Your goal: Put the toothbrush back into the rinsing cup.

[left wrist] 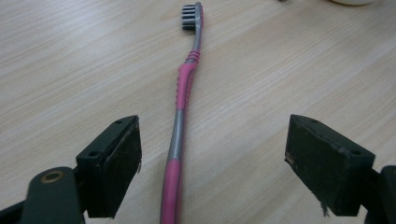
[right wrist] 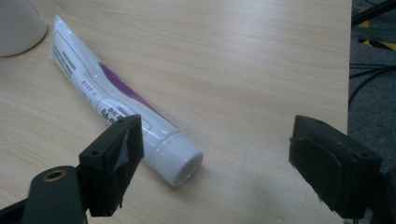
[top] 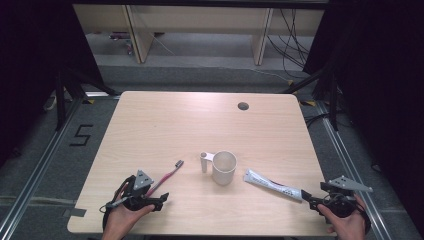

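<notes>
- Left gripper (top: pixel 159 200), near edge of the light wooden table (top: pixel 165 120): held in the person's left hand (top: pixel 122 220); its black jaws stand wide apart and grip nothing.
- In the left gripper view, the pink-and-grey plastic toothbrush (left wrist: pixel 180 126) lies flat on the table between the spread jaws, nearer one pad and clear of both, its dark bristle head pointing away.
- Right gripper (top: pixel 311 200), near right corner of the table: held in the person's right hand (top: pixel 347 222); its jaws also stand wide and empty.
- In the right gripper view, the white toothpaste tube with purple print (right wrist: pixel 126 105) lies flat, its round white cap end between the jaws, just beside one pad; contact cannot be told.
- Middle of the table: a cream plastic mug with a side handle (top: pixel 223 167) stands upright between toothbrush and tube, apart from both.
- Far side: a small round cable hole (top: pixel 243 106) in the tabletop.
</notes>
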A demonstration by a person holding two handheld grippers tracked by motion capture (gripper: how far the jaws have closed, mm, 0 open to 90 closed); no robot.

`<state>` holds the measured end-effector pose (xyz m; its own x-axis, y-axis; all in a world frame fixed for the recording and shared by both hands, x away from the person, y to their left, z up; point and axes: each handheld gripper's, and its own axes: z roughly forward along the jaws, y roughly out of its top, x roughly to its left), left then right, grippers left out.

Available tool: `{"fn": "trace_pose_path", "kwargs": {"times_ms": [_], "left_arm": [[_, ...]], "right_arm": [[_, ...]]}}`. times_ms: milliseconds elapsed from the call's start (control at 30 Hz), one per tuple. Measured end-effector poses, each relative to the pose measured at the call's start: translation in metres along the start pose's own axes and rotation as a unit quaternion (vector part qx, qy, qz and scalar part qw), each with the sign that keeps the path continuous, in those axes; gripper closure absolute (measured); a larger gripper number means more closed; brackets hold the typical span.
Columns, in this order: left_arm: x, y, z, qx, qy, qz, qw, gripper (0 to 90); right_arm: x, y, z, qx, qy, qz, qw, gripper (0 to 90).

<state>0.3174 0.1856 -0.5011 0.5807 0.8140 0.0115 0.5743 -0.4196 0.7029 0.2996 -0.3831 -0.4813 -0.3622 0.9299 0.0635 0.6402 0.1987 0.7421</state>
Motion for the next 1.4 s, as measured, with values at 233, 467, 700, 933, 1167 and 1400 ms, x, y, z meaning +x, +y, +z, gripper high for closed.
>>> {"fn": "trace_pose_path", "kwargs": {"times_ms": [233, 467, 700, 933, 1167, 1400], "left_arm": [[-0.001, 0.001, 0.002, -0.007, 0.006, -0.011, 0.9999, 19.7], [0.000, 0.002, 0.000, -0.001, 0.002, -0.003, 1.0000, 19.7], [0.000, 0.002, 0.001, -0.005, 0.003, -0.012, 0.9999, 19.5], [0.002, 0.006, 0.001, -0.005, 0.004, -0.004, 1.0000, 20.1], [0.002, 0.010, 0.004, 0.002, -0.001, 0.003, 1.0000, 25.0], [0.011, 0.022, 0.007, 0.014, -0.014, 0.015, 0.9997, 38.3]], "right_arm": [[0.003, 0.002, -0.001, -0.008, 0.012, -0.001, 0.9999, 20.0], [0.002, 0.002, -0.003, -0.010, 0.010, -0.005, 0.9999, 20.5], [0.003, 0.000, -0.001, -0.017, 0.018, 0.012, 0.9996, 20.7], [0.008, 0.002, 0.000, -0.008, 0.028, 0.015, 0.9994, 21.3], [0.004, 0.002, -0.002, -0.015, 0.015, -0.015, 0.9997, 21.3], [0.009, 0.003, 0.000, -0.010, 0.027, 0.010, 0.9996, 21.7]]}}
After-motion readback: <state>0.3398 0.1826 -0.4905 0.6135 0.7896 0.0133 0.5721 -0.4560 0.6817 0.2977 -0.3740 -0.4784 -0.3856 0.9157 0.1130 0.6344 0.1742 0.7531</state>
